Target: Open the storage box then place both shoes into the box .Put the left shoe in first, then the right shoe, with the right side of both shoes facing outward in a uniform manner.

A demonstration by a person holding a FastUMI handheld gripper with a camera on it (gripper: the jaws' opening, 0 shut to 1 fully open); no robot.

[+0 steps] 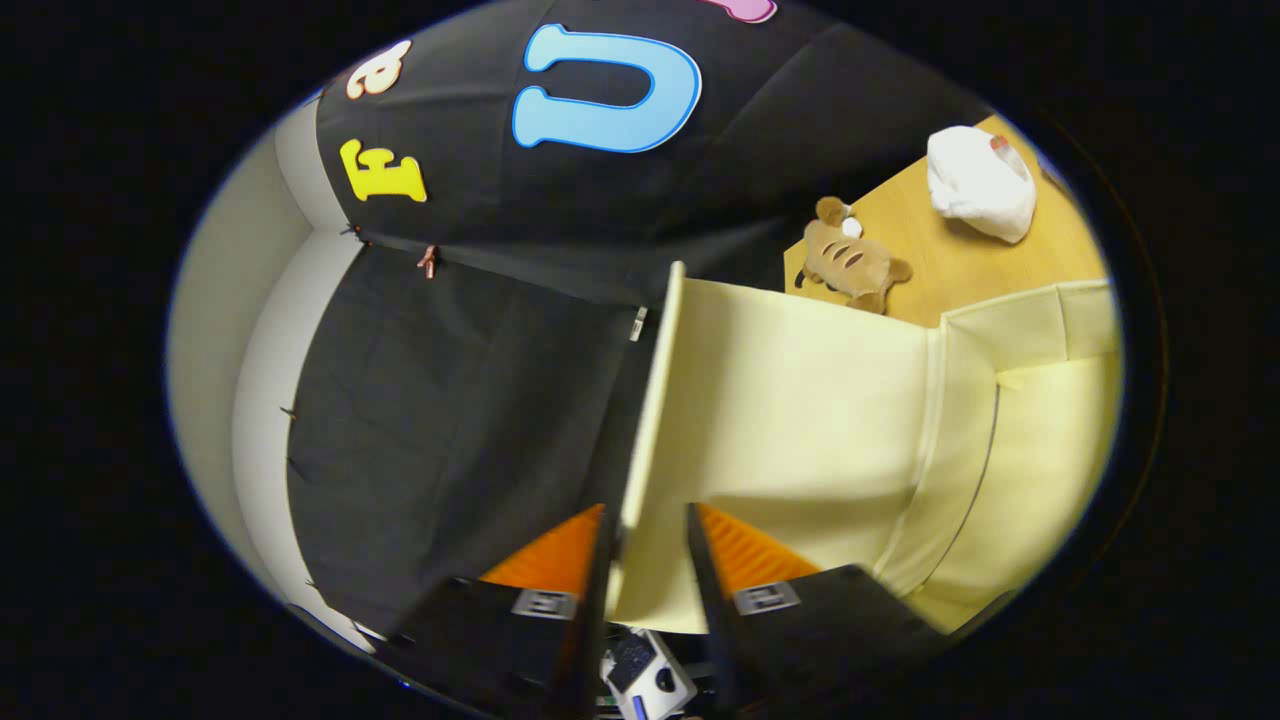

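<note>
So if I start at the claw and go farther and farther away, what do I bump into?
Claw pinching the pale yellow lid → stuffed toy animal on the wooden table → white bundle.

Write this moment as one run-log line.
stage: opening box | gripper: shut on lid | lid: lifted | plush toy, white bag: on table
</note>
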